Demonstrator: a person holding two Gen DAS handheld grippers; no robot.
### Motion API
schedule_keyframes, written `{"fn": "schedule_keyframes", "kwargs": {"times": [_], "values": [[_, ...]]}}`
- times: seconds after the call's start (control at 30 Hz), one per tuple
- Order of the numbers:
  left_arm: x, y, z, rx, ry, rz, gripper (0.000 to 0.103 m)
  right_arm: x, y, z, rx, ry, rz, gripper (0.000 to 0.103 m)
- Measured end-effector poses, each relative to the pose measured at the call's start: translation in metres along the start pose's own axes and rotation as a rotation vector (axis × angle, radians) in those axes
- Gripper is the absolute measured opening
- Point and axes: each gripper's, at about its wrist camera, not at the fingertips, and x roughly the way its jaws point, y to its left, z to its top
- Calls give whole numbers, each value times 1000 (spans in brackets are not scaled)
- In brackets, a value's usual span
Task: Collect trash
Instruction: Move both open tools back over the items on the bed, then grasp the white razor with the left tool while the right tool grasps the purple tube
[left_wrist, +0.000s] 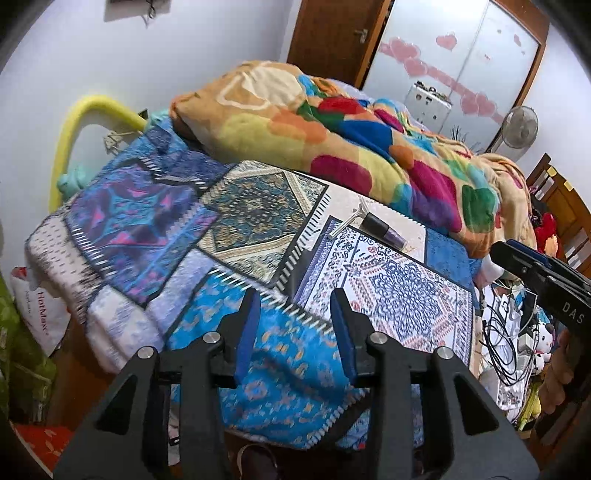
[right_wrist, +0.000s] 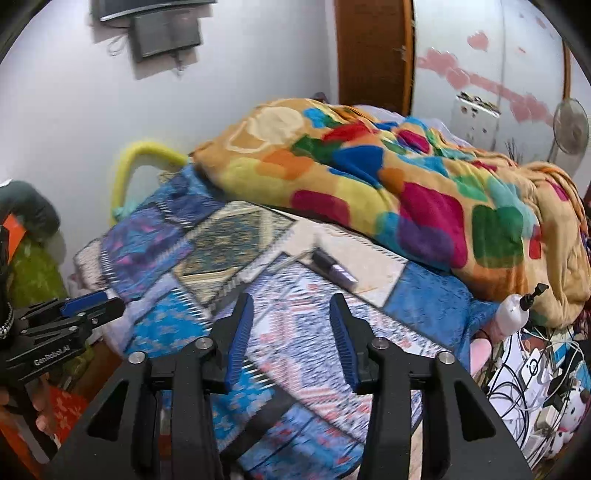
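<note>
On the patchwork bedspread (left_wrist: 155, 221) lie a slim white razor-like stick (left_wrist: 349, 219) and, right beside it, a dark tube with a purple end (left_wrist: 384, 232). The right wrist view shows the same stick (right_wrist: 291, 260) and tube (right_wrist: 334, 267), blurred. My left gripper (left_wrist: 295, 299) hovers open over the near part of the bed, short of both items, with nothing between its blue pads. My right gripper (right_wrist: 291, 301) is likewise open and empty, short of the tube. Each gripper also shows in the other's view: the right gripper (left_wrist: 517, 258) at the right edge, the left gripper (right_wrist: 96, 306) at the left edge.
A bunched multicoloured blanket (left_wrist: 369, 140) fills the far half of the bed. Right of the bed are tangled cables (left_wrist: 506, 332), plush toys and a white pump bottle (right_wrist: 513, 310). A plastic bag (left_wrist: 40, 310) hangs at the left; a yellow foam tube (left_wrist: 92, 110) arches by the wall.
</note>
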Motion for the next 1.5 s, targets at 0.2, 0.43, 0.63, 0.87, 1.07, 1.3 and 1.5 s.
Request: {"fn": "schedule_keyframes", "kwargs": {"times": [0.2,0.43,0.63,0.87,1.07,1.3,1.5], "values": [[70,-11,23,2,67,-30,42,47,-35,6,24,9,-30,61],[139,-33,44,88,116,-49,42,124,-45,19,-49,85,10,61],[183,-42,59,142,148,-74,42,187,-36,23,-163,150,4,61],[218,-48,71,177,176,-94,41,211,-45,17,-150,172,19,36],[234,-63,79,213,185,-146,42,201,-61,11,-57,159,69,25],[250,-94,80,363,146,-104,25,177,-91,9,80,115,47,25],[247,-98,71,406,116,-115,8,175,-94,12,106,124,32,25]]}}
